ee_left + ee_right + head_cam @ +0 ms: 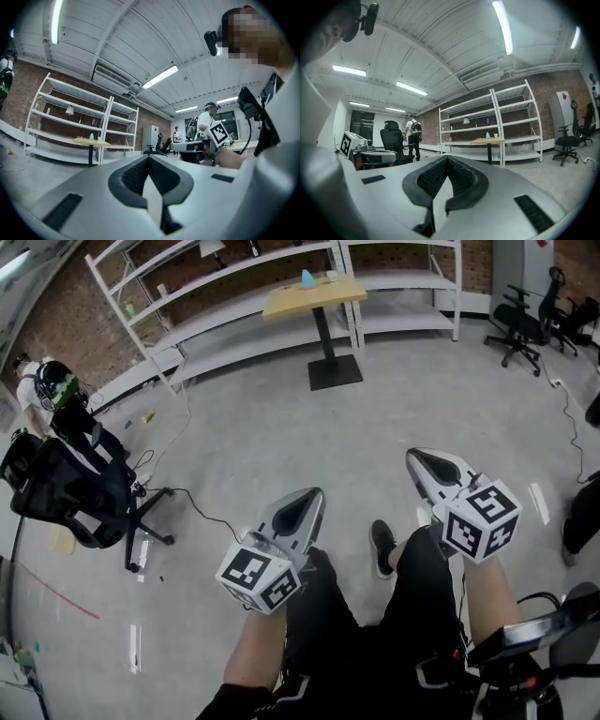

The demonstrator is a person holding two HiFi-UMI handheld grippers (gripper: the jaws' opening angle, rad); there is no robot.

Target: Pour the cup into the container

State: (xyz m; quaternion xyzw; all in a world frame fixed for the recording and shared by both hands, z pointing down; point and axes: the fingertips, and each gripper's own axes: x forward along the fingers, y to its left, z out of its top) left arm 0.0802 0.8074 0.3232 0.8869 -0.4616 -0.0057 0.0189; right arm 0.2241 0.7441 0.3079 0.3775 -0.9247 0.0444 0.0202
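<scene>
Left claw: our left gripper point(302, 507) sits low before our left knee, pointing level. In its own view the jaws are clenched pad to pad, with nothing between them.
Right claw: our right gripper point(427, 465) is level beside it, over the right knee. Its jaws are likewise pressed together and grasp nothing.
Markings: each gripper's cube carries black-and-white square markers, which are patterns, not letters.
Legs: we see our black trousers point(412, 606) and one black shoe point(382, 545) between the grippers.
Floor: grey concrete point(262, 437), with a black cable point(202, 507) and a red line point(56, 594) at left.
Chair: a black office chair point(70, 488) stands at left.
Person: someone with a backpack point(52, 385) stands beyond that chair.
Table: a wooden-topped table point(281, 304) on a black pedestal stands well ahead of us, before white shelving point(234, 306).
Task things: a small white cup point(331, 276) and a teal object point(307, 278) stand just beside each other on the table, well apart from both grippers. We cannot tell from here whether the teal object is the container.
Writing: a pale cabinet point(562, 115) by the brick wall point(534, 101) bears a red mark, too small to read.
</scene>
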